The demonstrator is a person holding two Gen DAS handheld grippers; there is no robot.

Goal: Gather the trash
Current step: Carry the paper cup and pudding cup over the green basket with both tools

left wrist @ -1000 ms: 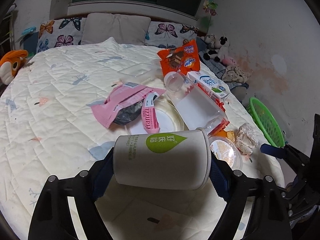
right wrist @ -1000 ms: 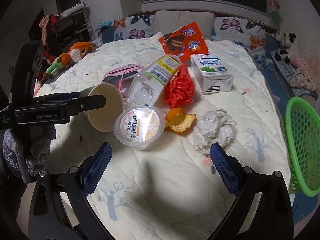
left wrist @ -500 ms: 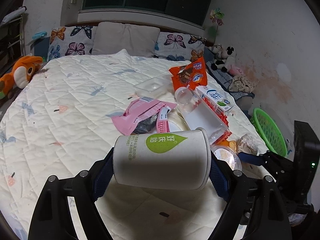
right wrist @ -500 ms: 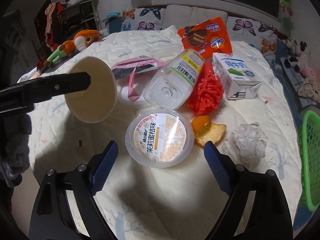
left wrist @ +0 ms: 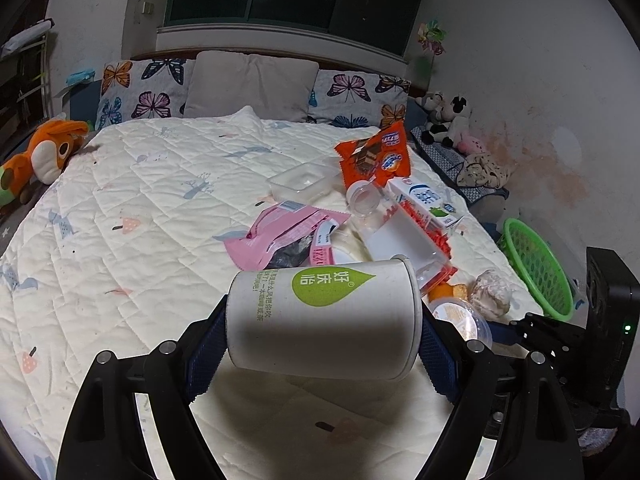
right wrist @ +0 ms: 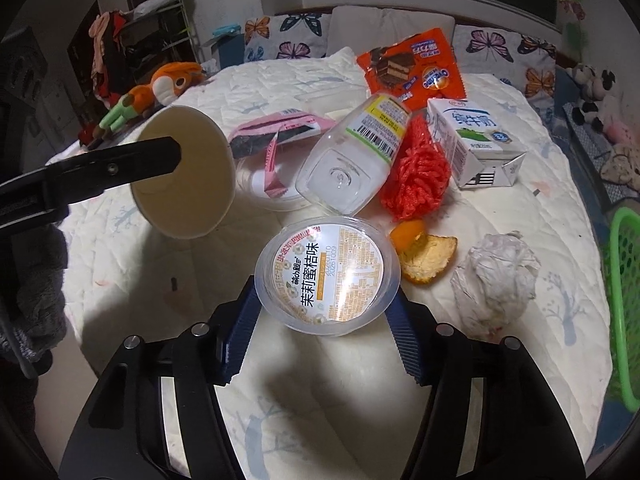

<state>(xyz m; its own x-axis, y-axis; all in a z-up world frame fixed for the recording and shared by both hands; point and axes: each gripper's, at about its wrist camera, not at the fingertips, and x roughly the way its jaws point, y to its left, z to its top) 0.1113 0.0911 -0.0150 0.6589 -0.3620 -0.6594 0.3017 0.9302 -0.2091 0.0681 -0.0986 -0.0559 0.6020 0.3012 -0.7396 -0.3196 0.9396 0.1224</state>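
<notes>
Left wrist view shows the left gripper (left wrist: 322,336) still clamped on the white paper cup with a green leaf logo (left wrist: 322,316), held sideways above the white quilted bed (left wrist: 120,208); since a second ago the cup has risen, so more of the room shows behind it. Right wrist view: the cup (right wrist: 186,172) hangs at the left with its open mouth facing the camera. At centre the right gripper (right wrist: 326,312), which stood wide apart and short of the clear plastic jelly cup with a printed foil lid (right wrist: 328,276), has moved in and narrowed, its blue pads (right wrist: 240,332) now touching both sides of that cup. Farther right lie orange peel (right wrist: 426,256), a crumpled white tissue (right wrist: 496,280) and the green plastic basket (right wrist: 624,300) at the bed's edge.
</notes>
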